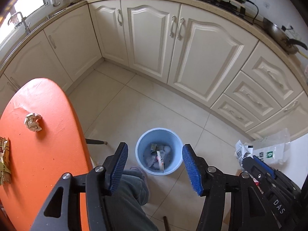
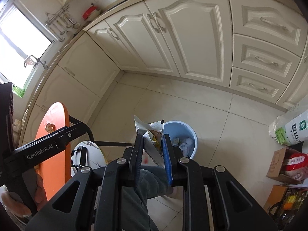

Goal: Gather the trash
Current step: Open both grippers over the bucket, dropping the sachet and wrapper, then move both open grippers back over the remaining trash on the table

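Standing over a cream-tiled kitchen floor (image 1: 154, 104), ringed by pale cabinets (image 1: 194, 57). Sitting at the left, an orange table (image 1: 48, 154), bearing a crumpled paper ball (image 1: 33, 121) and, at its near edge, a yellowish wrapper (image 1: 4, 159) only partly in view. Resting on the floor between the two tools, a light-blue bin (image 1: 140, 155), already holding several scraps: a narrow white-and-red wrapper lying across pale crumpled pieces, the rest too small to tell.

Hovering above the bin, the left gripper (image 1: 155, 166), jaws standing about half spread with nothing between the blue pads. Clamping a torn silver-and-white snack bag (image 2: 149, 132), the right gripper (image 2: 152, 150), jaws nearly closed on the foil, the bag's open mouth pointing up just beside the bin's rim in the right wrist view.

Judging the step in hand: dropping collected pieces into the bin. Calling next for carrying the bag over the opening and spreading the right jaws, then returning to the table for the ball and wrapper.
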